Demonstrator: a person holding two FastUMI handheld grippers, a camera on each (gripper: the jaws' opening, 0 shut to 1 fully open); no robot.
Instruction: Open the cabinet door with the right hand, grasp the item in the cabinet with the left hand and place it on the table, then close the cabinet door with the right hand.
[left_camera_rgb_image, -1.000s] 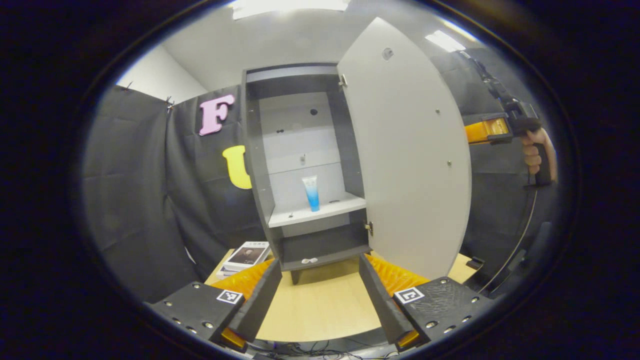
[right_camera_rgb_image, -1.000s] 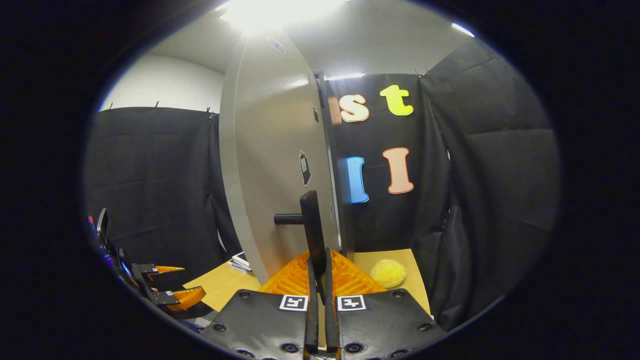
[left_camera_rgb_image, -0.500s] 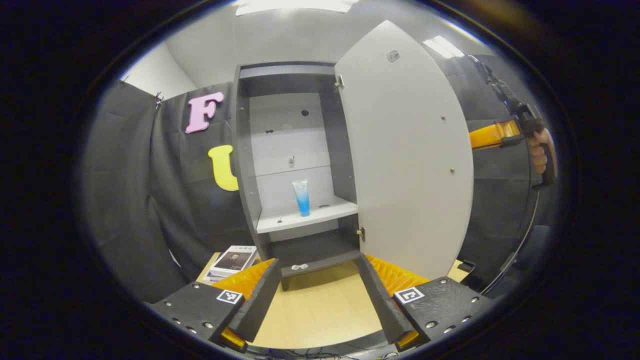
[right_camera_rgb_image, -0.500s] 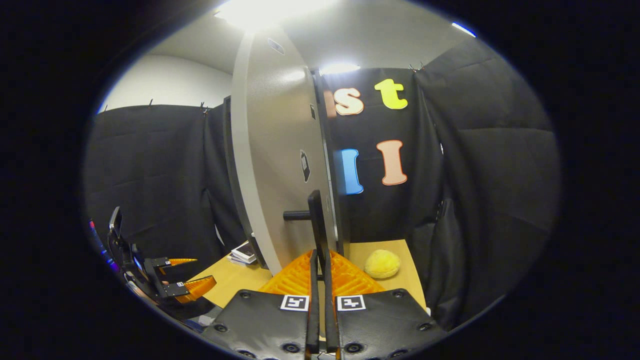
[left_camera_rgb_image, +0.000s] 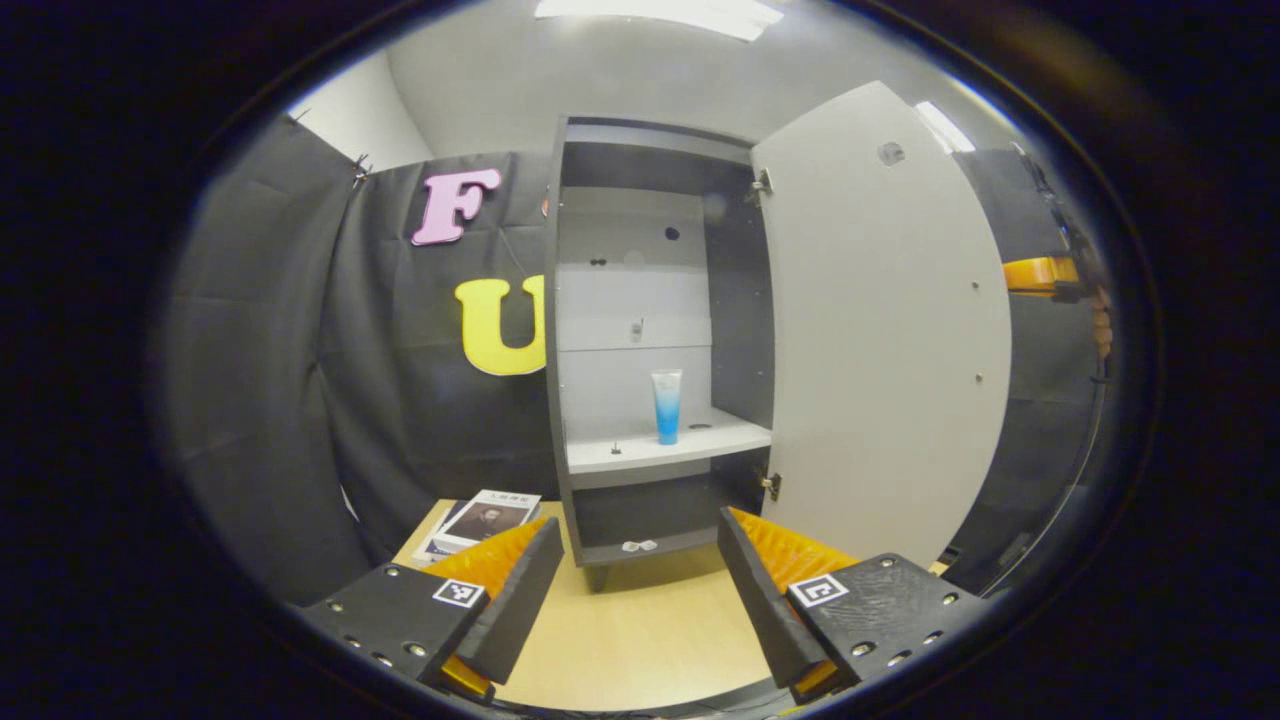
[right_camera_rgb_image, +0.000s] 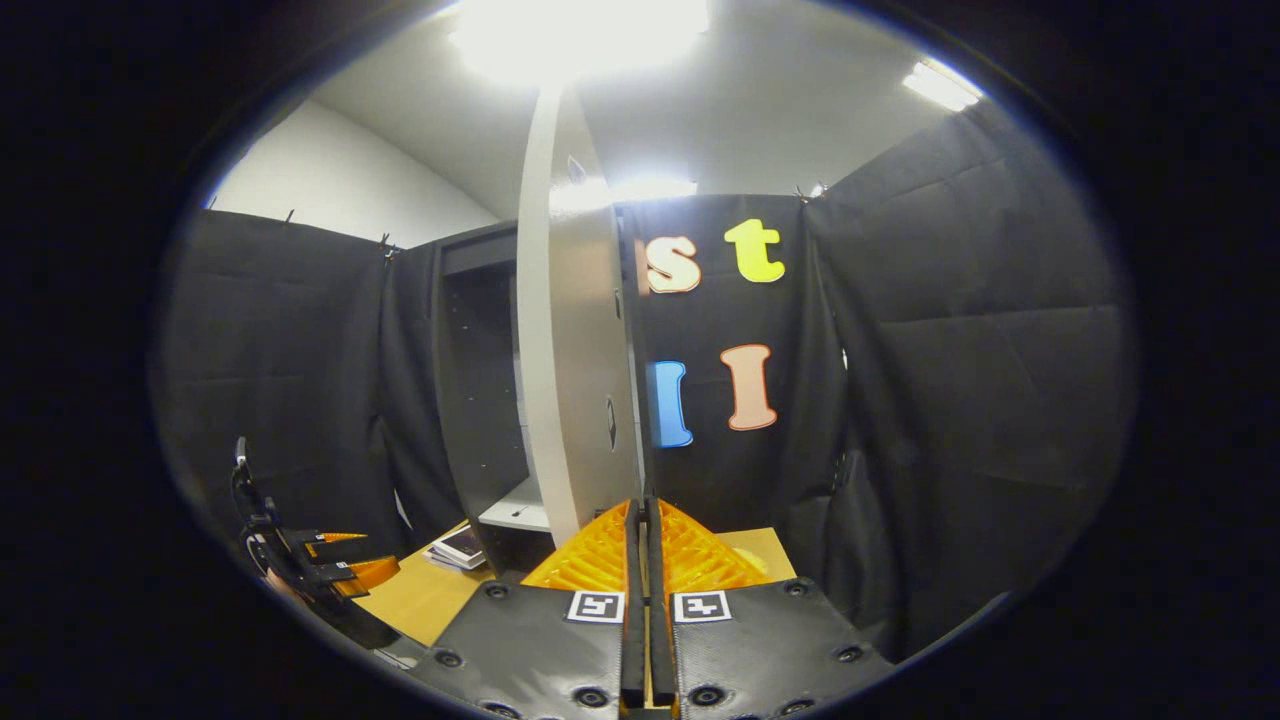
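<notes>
Blue tube (left_camera_rgb_image: 666, 405): upright on cabinet shelf (left_camera_rgb_image: 640, 455), door (left_camera_rgb_image: 890, 330) open.
Left claw (left_camera_rgb_image: 635, 590): open — approach straight, centred.
Right claw (right_camera_rgb_image: 641, 600): closed, empty.

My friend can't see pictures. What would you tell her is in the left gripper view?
A tall cabinet stands on a wooden table with its door swung wide open, and a blue tube stands upright on its middle shelf. The left gripper is open in front, fingers apart, holding nothing. A booklet lies on the table left of the cabinet.

Door handle (right_camera_rgb_image: 637, 500) behind right hand-held gripper (right_camera_rgb_image: 642, 520)
</notes>
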